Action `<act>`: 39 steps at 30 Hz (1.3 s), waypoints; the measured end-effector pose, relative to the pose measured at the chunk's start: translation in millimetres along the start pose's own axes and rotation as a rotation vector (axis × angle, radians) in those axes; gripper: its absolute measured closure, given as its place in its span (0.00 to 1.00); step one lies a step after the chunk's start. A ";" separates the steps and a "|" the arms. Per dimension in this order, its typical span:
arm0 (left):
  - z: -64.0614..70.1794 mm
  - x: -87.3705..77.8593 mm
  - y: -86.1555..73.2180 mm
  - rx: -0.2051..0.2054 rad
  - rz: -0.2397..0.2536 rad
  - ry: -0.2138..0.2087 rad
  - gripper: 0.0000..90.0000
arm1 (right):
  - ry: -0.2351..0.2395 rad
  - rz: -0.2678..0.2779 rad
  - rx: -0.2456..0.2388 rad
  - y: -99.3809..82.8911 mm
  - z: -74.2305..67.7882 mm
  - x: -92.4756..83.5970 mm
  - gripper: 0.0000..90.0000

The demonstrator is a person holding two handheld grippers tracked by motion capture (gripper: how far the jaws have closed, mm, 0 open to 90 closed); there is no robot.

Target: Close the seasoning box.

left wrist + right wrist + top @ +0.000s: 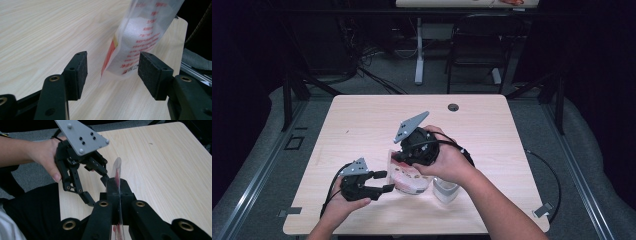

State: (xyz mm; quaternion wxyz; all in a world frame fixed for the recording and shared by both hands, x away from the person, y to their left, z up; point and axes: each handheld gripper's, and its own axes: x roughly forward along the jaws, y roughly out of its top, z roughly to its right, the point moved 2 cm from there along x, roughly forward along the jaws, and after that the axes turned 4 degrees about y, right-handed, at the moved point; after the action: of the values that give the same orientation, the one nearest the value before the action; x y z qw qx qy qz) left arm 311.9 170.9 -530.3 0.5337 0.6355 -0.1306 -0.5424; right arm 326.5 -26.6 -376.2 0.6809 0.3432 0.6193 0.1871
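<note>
A: While the left gripper (384,181) sits low at the near left of the table (362,115), its jaws stand wide with nothing pinched. In the left gripper view the bag (140,42) hangs just ahead of the pads (80,72), lower corner roughly in line with the gap, no contact.

B: Bag contents?

A: Clear plastic pouch, red print, white powder or grain settled in the lower part. Can't read the print.

B: Moving right, who holds it?

A: Right gripper (117,195). Jaws fully closed on the top edge of the bag; right gripper view shows the flat seam clamped between the pads and standing up past them. In the high view the bag (404,176) hangs under that gripper, near the middle of the table, toward the front edge. Can't tell whether its bottom touches the wood.

B: Anything further right?

A: Small clear container (445,190) just beside the bag, under the right wrist. Whether it's open, can't tell.

B: So progress?

A: My read: pickup done, bag up and hanging by its top. Second grip on the lower corner not made yet. Left to do: close the left jaws on it, then whatever follows, probably tearing or tipping toward the container. Early to middle stage.
</note>
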 end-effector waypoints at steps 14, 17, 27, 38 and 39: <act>8.3 18.8 1.4 0.057 -0.030 -0.070 0.43 | 0.028 0.022 -0.021 3.4 -3.8 -6.3 1.00; 8.3 21.6 1.2 0.069 -0.034 -0.080 0.42 | 0.037 0.024 -0.034 5.2 -5.5 -7.4 1.00; 6.7 25.7 0.0 0.115 -0.024 -0.129 0.41 | 0.060 0.034 -0.053 10.7 -11.7 -8.4 1.00; 12.3 26.7 -1.6 0.145 -0.060 -0.109 0.52 | 0.059 0.033 -0.050 9.4 -10.1 -7.7 1.00; 12.8 26.4 -1.7 0.145 -0.062 -0.110 0.54 | 0.059 0.039 -0.047 8.8 -9.9 -7.4 1.00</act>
State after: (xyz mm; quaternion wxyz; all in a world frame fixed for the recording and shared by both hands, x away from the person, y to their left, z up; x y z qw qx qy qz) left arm 310.6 145.0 -544.2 0.4616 0.6454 -0.1789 -0.5817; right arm 317.2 -23.2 -364.7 0.6665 0.3337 0.6276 0.2249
